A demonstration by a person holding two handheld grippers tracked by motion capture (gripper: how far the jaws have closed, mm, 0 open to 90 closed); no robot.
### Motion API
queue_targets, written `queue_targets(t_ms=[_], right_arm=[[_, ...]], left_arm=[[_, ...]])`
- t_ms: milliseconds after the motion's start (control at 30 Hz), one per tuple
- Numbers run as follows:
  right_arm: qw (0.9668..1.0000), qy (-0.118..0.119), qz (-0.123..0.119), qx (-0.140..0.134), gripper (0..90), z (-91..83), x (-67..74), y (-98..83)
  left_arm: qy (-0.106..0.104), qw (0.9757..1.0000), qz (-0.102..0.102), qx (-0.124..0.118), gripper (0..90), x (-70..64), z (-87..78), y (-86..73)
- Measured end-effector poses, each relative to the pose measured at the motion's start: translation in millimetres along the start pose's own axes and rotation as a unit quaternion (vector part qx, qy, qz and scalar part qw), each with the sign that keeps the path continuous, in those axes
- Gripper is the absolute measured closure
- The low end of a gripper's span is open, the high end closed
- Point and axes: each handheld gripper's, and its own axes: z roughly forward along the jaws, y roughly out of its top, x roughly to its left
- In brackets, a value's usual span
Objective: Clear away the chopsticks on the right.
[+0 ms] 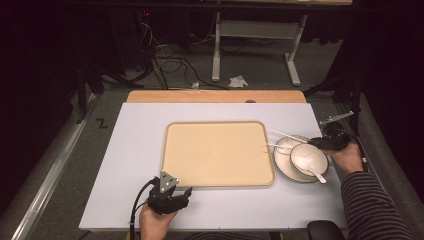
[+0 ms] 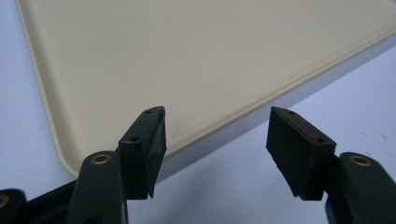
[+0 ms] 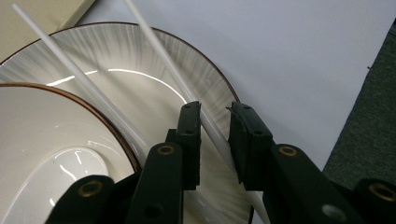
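A white plate (image 1: 281,161) with a dark rim sits right of the beige tray (image 1: 217,152), and a white bowl (image 1: 309,159) holding a white spoon (image 1: 318,175) stands on it. Two white chopsticks (image 1: 287,135) lie across the plate's far side. My right gripper (image 1: 320,142) reaches in over the plate (image 3: 154,60) beside the bowl (image 3: 42,140). It (image 3: 215,116) is open, its jaws straddling one chopstick (image 3: 156,51) with a gap on one side; the other chopstick (image 3: 66,60) lies outside. My left gripper (image 1: 185,195) rests open at the tray's near left corner (image 2: 187,56), empty (image 2: 217,130).
The white table top (image 1: 135,150) ends close to the right of the plate, with grey carpet beyond. Past the table's far wooden edge (image 1: 215,96), cables and a desk frame (image 1: 255,40) are on the floor.
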Motion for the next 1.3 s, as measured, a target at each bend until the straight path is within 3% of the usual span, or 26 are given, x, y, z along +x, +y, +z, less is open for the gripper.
queue_targets(t_ms=[700, 1300], right_arm=[[0.9994, 0.026, -0.002, 0.022, 82.1, 5.5, -3.5, -2.9], [0.9993, 0.023, -0.019, 0.021, 86.2, 7.3, -2.3, -2.8]], left_arm=[[0.0, 1.0, -0.002, 0.0, 38.0, -0.2, 0.8, -0.3], [0.002, 1.0, 0.002, 0.001, 38.0, 1.3, 1.9, -0.5]])
